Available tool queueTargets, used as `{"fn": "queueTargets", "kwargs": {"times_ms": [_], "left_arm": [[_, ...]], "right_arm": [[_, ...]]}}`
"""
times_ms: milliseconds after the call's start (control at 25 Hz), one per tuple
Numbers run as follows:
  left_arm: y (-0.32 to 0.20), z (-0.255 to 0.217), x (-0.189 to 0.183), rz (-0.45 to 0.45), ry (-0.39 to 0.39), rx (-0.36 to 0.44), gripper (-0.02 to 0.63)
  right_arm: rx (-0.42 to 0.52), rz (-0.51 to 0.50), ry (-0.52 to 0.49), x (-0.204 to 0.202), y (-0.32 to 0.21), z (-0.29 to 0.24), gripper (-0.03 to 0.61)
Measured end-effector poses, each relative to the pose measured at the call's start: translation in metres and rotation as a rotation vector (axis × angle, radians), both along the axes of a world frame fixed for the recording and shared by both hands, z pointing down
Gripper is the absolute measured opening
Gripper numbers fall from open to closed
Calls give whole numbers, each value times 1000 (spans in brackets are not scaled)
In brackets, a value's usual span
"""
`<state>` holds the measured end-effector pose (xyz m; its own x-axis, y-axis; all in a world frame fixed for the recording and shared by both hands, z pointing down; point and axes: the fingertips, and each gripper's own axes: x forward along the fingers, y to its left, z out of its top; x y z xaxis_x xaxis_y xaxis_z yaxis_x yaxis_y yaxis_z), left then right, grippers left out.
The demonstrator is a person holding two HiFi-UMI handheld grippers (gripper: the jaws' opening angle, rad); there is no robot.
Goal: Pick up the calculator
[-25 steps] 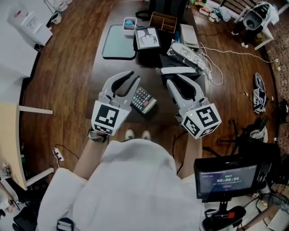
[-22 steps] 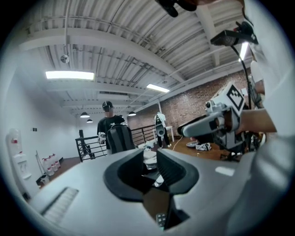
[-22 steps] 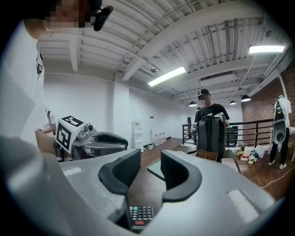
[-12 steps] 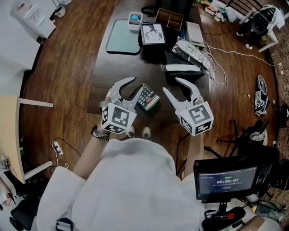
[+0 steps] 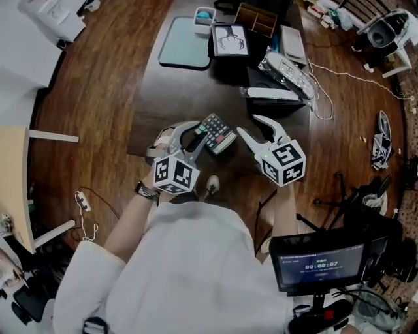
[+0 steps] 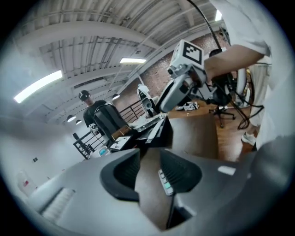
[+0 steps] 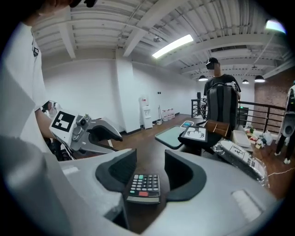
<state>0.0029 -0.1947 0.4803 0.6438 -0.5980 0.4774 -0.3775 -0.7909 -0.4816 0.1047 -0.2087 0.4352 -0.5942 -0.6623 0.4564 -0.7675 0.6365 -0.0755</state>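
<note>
The calculator [image 5: 217,132], dark with grey keys and one red key, lies flat near the front edge of the dark table [image 5: 176,98]. My left gripper [image 5: 192,134] is open just left of it, with one finger close to its left edge. In the left gripper view only a strip of the calculator's keys [image 6: 165,182] shows beside the right jaw. My right gripper [image 5: 247,124] is open just right of it. In the right gripper view the calculator [image 7: 144,186] shows in the gap of the wide jaws, and no pad touches it.
Further back on the table are a teal tray [image 5: 185,42], a framed drawing [image 5: 228,40], a wooden box [image 5: 256,19], a foil-wrapped bundle [image 5: 287,68] and a white bar [image 5: 273,93]. A monitor [image 5: 317,264] stands at the lower right. A person [image 7: 220,99] stands behind the table.
Both grippers have come down toward the table and closed in on the calculator from either side. Their jaws have spread wider.
</note>
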Motion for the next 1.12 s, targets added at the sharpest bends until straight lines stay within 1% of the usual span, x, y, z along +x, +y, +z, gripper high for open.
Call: {"fn": "queueTargets", "kwargs": {"times_ms": [120, 200, 320, 440, 480, 600, 680, 800, 920, 1040, 1120], "left_arm": [[4, -2, 4, 7, -5, 8, 152], [6, 0, 6, 19, -29, 25, 152], [12, 15, 9, 76, -107, 84, 152], [20, 36, 14, 155, -212, 160, 152], [21, 40, 15, 166, -237, 165, 152], [20, 45, 18, 164, -267, 153, 152], [19, 51, 20, 176, -292, 170, 152], [20, 63, 24, 204, -342, 222, 152], [28, 78, 24, 245, -399, 304, 152], [35, 93, 22, 276, -419, 355, 152], [39, 103, 22, 290, -421, 373, 155]], "right_arm": [[-52, -34, -34, -2, -3, 13, 184], [-90, -62, -52, -3, -6, 21, 184], [-166, -116, -68, -6, -12, 39, 184], [-244, -175, -84, -11, -15, 60, 184], [-273, -196, -94, -14, -15, 67, 184], [-358, -256, -126, -23, -16, 84, 184], [-392, -290, -115, -26, -15, 95, 184], [-438, -336, -126, -27, -14, 110, 184], [-488, -385, -169, -25, -11, 121, 184], [-554, -444, -201, -22, -12, 132, 184], [-596, -480, -201, -19, -13, 140, 184]]}}
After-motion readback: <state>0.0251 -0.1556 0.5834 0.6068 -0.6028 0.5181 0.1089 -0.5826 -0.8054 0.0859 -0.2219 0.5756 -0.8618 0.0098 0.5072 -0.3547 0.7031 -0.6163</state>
